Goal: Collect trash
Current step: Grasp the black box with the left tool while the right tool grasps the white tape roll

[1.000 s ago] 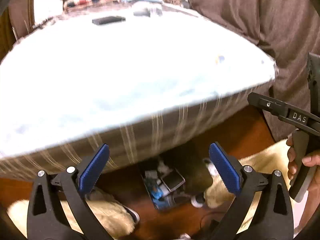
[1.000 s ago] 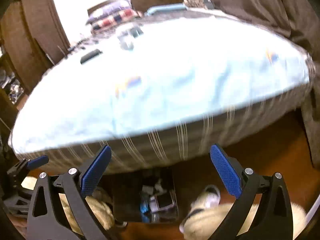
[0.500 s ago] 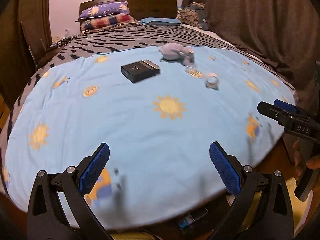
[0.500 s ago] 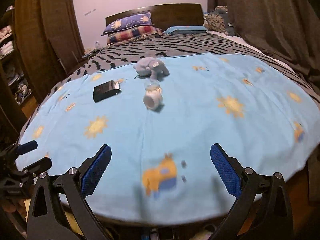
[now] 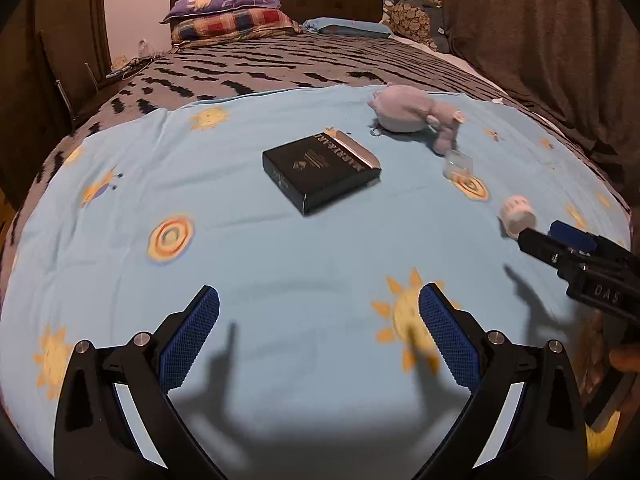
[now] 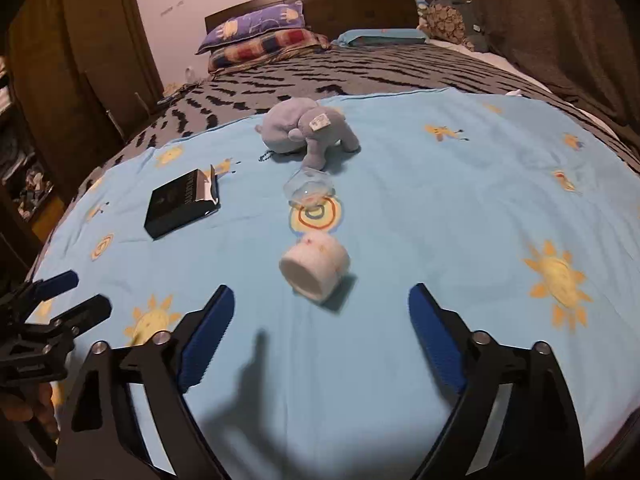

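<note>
A white paper cup (image 6: 315, 267) lies on its side on the light blue sheet (image 6: 440, 208); it also shows in the left wrist view (image 5: 517, 214). A clear plastic cup (image 6: 308, 188) lies tipped beyond it, also seen from the left wrist (image 5: 457, 165). A black box (image 5: 320, 170) lies flat near the middle, also in the right wrist view (image 6: 182, 203). My left gripper (image 5: 319, 334) is open and empty above the sheet's near part. My right gripper (image 6: 321, 332) is open and empty, just short of the white cup.
A grey-blue plush toy (image 6: 306, 130) lies behind the cups. The bed has a striped cover (image 5: 280, 68) and pillows (image 5: 232, 12) at the headboard. Dark curtains (image 5: 540, 32) hang on the right, a wooden wardrobe (image 6: 80, 60) on the left.
Both grippers rose from facing the bed's side and the floor to above the sheet, then moved forward toward the objects. Both stayed open.
</note>
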The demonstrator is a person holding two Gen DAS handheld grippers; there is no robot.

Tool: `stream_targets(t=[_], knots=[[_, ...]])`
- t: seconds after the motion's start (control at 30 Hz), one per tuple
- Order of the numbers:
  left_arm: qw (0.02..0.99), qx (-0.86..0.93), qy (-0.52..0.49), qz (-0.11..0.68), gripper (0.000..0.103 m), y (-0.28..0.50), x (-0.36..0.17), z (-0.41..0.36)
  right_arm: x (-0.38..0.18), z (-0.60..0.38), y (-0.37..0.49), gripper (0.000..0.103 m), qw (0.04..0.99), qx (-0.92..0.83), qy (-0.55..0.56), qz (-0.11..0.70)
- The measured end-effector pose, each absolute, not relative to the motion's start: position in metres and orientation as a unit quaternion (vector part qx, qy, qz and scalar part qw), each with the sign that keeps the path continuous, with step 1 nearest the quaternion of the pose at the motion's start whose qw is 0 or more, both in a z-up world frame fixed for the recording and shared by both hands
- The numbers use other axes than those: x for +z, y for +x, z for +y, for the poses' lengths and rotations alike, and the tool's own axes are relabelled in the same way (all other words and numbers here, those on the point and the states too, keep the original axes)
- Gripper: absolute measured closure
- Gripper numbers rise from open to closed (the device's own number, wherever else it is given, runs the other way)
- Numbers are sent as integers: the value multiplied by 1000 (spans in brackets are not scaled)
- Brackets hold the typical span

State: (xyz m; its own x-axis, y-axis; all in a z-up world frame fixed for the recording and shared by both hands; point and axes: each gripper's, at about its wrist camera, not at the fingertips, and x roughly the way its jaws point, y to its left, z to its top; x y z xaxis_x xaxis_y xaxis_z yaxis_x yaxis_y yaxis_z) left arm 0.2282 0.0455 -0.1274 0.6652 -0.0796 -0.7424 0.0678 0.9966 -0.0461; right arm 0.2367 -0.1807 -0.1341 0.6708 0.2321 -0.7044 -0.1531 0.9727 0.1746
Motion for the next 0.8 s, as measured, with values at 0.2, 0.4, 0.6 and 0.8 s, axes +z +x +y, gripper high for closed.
stream_targets(t=[0.2, 0.4, 0.6, 0.8], knots=[[910, -34, -11, 412, 8, 267, -132, 46, -139, -170, 256, 35, 909, 110, 28, 401], [902, -38, -52, 427, 8, 298, -138, 52, -143, -170, 264, 63, 910, 119, 25, 398], [905, -35, -58, 421, 8, 327, -129, 40, -146, -172, 266, 63, 907, 131, 33, 398], [910, -2, -47, 413, 8, 359, -120, 30, -147, -175, 266, 63, 907, 140, 45, 396]])
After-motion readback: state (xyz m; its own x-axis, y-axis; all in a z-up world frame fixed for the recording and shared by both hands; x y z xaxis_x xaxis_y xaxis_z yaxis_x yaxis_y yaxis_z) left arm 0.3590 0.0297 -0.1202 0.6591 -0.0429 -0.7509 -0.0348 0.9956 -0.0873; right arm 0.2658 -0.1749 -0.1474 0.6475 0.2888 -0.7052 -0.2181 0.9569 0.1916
